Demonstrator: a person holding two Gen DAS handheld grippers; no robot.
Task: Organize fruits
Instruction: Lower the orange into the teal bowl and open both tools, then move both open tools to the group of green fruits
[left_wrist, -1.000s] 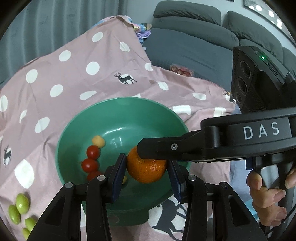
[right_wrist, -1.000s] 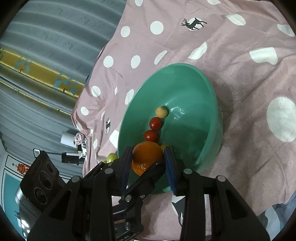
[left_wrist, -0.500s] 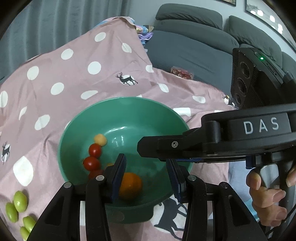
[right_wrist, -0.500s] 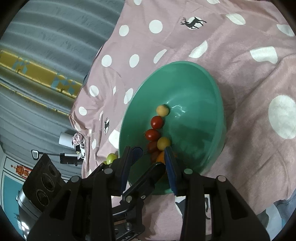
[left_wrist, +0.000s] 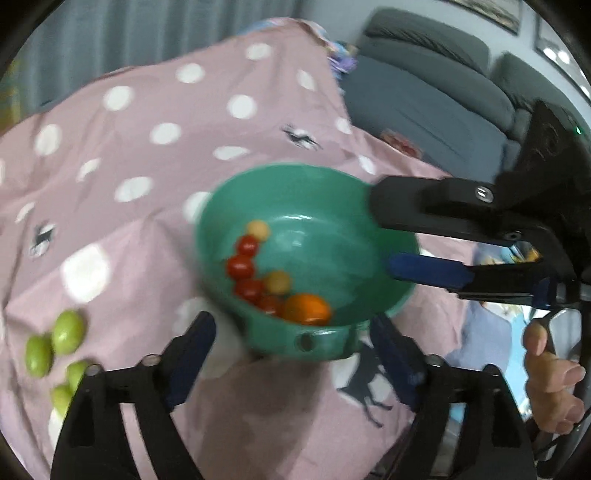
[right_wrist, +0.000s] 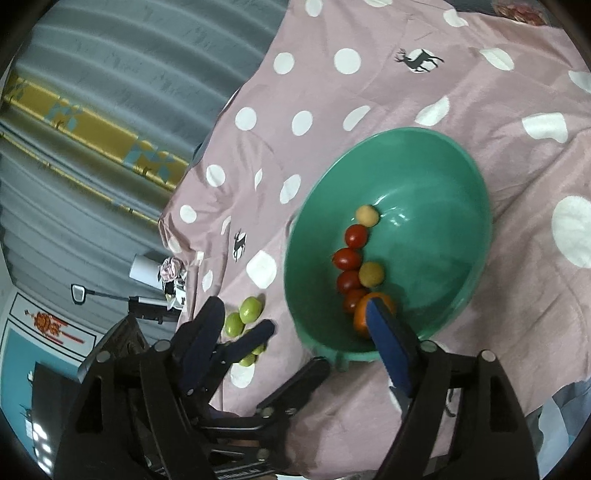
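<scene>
A green bowl (left_wrist: 295, 170) (right_wrist: 406, 133) stands on the pink dotted cloth. An orange (left_wrist: 306, 308) (right_wrist: 359, 319) lies free inside it at the near wall, beside red cherry tomatoes (left_wrist: 240, 266) (right_wrist: 346, 258) and yellow ones (left_wrist: 277, 281) (right_wrist: 371, 274). My left gripper (left_wrist: 291, 350) (right_wrist: 288, 350) hovers at the bowl's near rim, its jaws opening wide and gripping nothing. My right gripper (right_wrist: 295, 314) (left_wrist: 382, 232) reaches over the bowl's edge, its jaws also opening and holding nothing. One of its blue pads (right_wrist: 380, 325) hides part of the orange.
Several green fruits (left_wrist: 66, 336) (right_wrist: 251, 309) lie on the cloth beside the bowl, close to my left gripper. A grey sofa (left_wrist: 424, 96) stands behind the covered surface, grey curtains (right_wrist: 92, 92) at its far side. A person's hand (left_wrist: 550, 391) holds the right gripper's handle.
The orange, held between both grippers' pads a second ago, dropped into the bowl. Both grippers have spread wide open. My left gripper has shifted left and the right has drawn back.
</scene>
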